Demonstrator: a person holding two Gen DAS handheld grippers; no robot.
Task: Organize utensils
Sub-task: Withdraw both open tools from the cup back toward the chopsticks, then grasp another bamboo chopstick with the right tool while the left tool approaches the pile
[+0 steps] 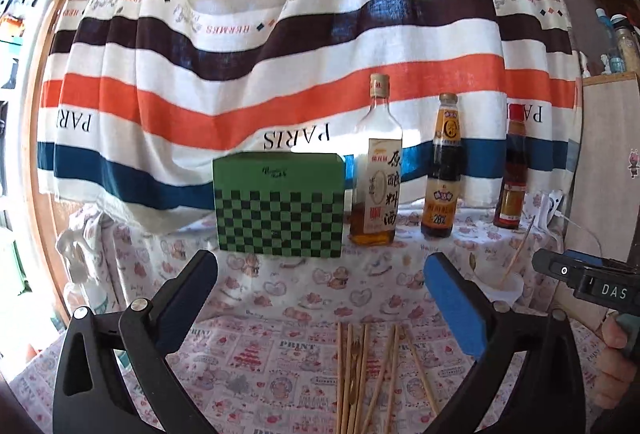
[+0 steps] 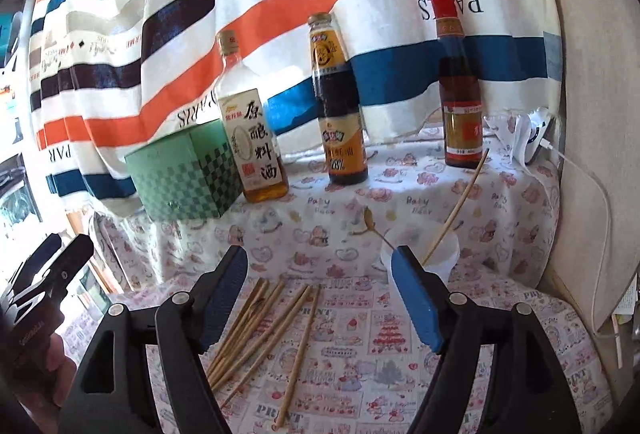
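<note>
Only rt view: charger (image 2: pixel 534 138).

Chopsticks (image 2: pixel 256 330): thin, light-wood sticks, several in number, lying flat on the patterned cloth of the table (image 2: pixel 360 374). Most are bunched in a loose fan, touching and overlapping; one stick (image 2: pixel 300 350) lies slightly apart to the right of the bunch.

Cup (image 2: pixel 444 254): small, white, translucent, upright, beyond the loose sticks. It holds one chopstick (image 2: pixel 456 206), leaning to the right, and a small metal utensil (image 2: pixel 370 220) leaning left.
</note>
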